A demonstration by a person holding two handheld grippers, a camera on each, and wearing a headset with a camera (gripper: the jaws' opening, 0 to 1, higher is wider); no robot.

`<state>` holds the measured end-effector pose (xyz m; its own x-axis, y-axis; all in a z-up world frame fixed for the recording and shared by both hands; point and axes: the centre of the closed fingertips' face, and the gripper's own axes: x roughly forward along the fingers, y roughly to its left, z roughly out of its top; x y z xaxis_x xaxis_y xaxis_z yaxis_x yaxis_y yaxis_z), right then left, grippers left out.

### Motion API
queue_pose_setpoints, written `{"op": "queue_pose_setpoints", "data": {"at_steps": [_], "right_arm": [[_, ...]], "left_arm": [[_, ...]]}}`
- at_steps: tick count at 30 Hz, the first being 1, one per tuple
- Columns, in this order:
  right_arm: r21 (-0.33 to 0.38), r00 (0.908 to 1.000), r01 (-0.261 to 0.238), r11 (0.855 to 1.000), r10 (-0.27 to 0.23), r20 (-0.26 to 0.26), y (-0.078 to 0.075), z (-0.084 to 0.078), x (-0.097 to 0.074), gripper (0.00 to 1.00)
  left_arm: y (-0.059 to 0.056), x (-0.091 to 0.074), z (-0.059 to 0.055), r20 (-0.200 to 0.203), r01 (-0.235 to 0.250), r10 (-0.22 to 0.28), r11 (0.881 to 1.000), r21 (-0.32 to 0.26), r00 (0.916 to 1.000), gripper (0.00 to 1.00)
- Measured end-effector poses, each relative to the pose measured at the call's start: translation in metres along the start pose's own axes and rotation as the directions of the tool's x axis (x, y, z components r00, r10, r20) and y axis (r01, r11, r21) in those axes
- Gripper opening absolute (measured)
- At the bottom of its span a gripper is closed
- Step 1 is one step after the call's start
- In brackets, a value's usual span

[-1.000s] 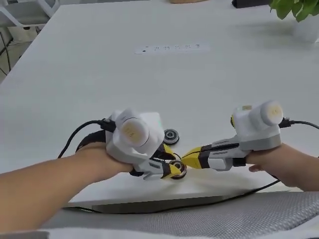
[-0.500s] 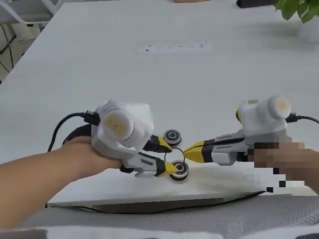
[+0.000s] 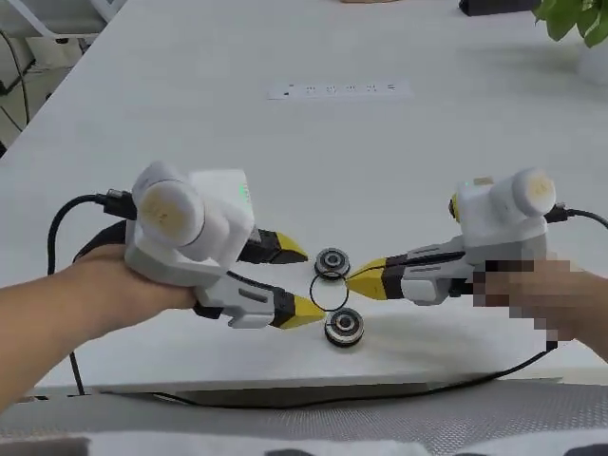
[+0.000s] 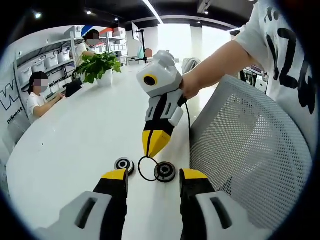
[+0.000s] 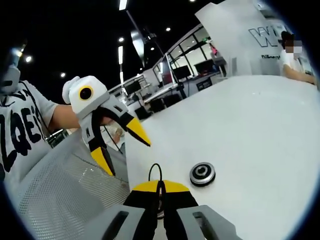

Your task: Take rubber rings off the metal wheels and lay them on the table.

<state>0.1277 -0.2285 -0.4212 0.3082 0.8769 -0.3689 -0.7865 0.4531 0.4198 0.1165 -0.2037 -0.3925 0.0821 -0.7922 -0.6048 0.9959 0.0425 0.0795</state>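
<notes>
**A:** What are the fingers doing?

**B:** The right gripper [image 3: 353,278] is pressing its yellow tips together with no gap showing, and it is pinching the rubber ring [image 3: 314,293] by one edge. The left gripper [image 3: 309,279] is standing with its jaws wide apart and is gripping nothing.

**A:** Why is it being held by the edge like that?

**B:** I judge it is letting the loop hang free of the tips, so a simple opening would be dropping it flat. The open left jaws are flanking the loop and seem to be waiting rather than bracing anything.

**A:** And where is the ring sitting?

**B:** It is hanging between the two wheels, the far wheel [image 3: 332,262] just beyond it and the near wheel [image 3: 344,326] just in front. Both are lying flat on the white table [image 3: 285,152]. Whether the loop's low side is touching the table, I cannot tell.

**A:** How is it looking?

**B:** It is showing as a thin black band, a near-round hoop, slack and unstretched, and clear of either wheel. In the right gripper view it is rising as a narrow arc from the closed tips.

**A:** Which wheel is it coming from?

**B:** I cannot tell; both are looking dark-rimmed with bright hubs.
</notes>
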Motion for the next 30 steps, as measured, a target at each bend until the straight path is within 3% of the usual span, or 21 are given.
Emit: {"op": "queue_pose_setpoints", "data": {"at_steps": [8, 17, 30], "right_arm": [[-0.01, 0.9998, -0.013, 1.0, 0.013, -0.015, -0.001, 0.006, 0.009, 0.0], [-0.027, 0.9988, -0.026, 0.999, 0.025, -0.043, 0.0, 0.007, 0.021, 0.0], [-0.083, 0.9918, -0.03, 0.996, 0.019, -0.127, 0.001, 0.001, 0.044, 0.0]], "left_arm": [[0.007, -0.018, -0.008, 0.006, -0.034, 0.034, 0.999, -0.04, 0.9994, 0.5], [0.011, -0.035, -0.017, 0.019, -0.077, 0.079, 0.994, -0.08, 0.9967, 0.56], [0.012, -0.054, -0.028, 0.017, -0.121, 0.123, 0.987, -0.11, 0.9923, 0.63]]}}
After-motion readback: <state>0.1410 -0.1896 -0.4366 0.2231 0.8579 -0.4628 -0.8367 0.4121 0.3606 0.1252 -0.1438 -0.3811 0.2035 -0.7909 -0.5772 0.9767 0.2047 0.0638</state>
